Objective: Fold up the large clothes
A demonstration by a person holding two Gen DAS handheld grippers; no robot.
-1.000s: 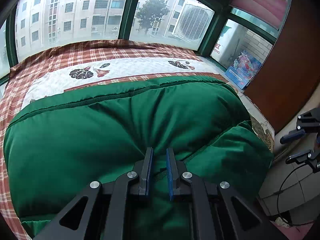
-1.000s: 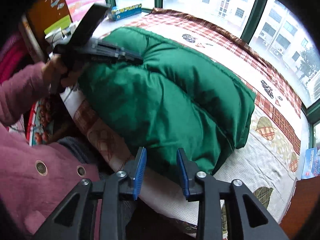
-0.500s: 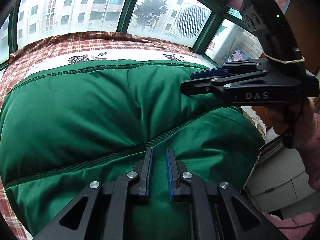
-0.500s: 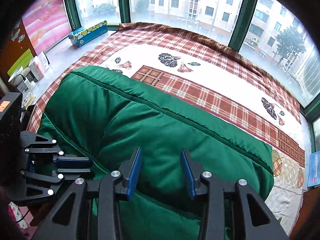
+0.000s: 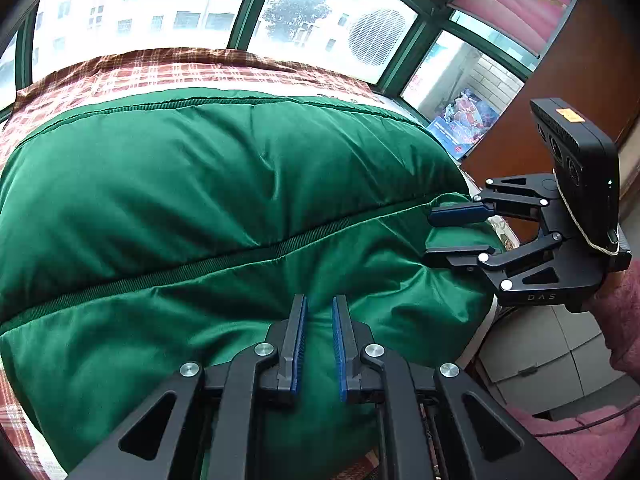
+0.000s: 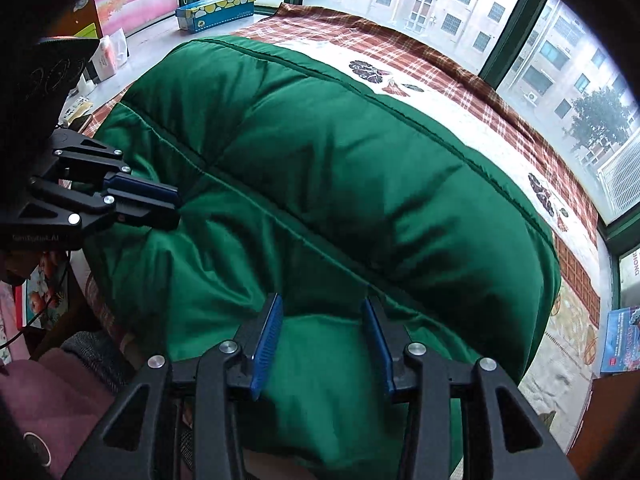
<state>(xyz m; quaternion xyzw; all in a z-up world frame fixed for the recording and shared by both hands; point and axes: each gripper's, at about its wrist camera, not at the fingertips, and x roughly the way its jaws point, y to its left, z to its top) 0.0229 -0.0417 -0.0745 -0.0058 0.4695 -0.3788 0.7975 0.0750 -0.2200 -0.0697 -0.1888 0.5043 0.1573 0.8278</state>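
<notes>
Since a moment ago: right gripper (image 6: 320,312) swung in from off the bed's near edge and dropped low over the green padded coat (image 6: 320,152); left gripper (image 5: 319,312) slid forward along the same coat, window and plaid now crowded to 12 o'clock. Left gripper pitched downward, fingers (image 5: 298,340) nearly together, only a narrow slot left between the blue pads; whether cloth is pinched there cannot be told, coat directly beneath the tips. Right gripper angled more steeply down, its jaws opening, fingers (image 6: 267,340) roughly a third apart with a puffed fold of coat bulging up between them, pads not visibly pressing. In the left wrist view, right gripper at 3 o'clock, tips reaching over the coat's right end. In the right wrist view, left gripper at 9 o'clock over the coat's left corner. Coat spread bulky across the plaid bed cover (image 6: 440,60), seam running diagonally. Blue box (image 6: 216,12) on the sill at 11 o'clock, well apart from the coat; pink sleeve (image 6: 52,400) at 8 o'clock.
</notes>
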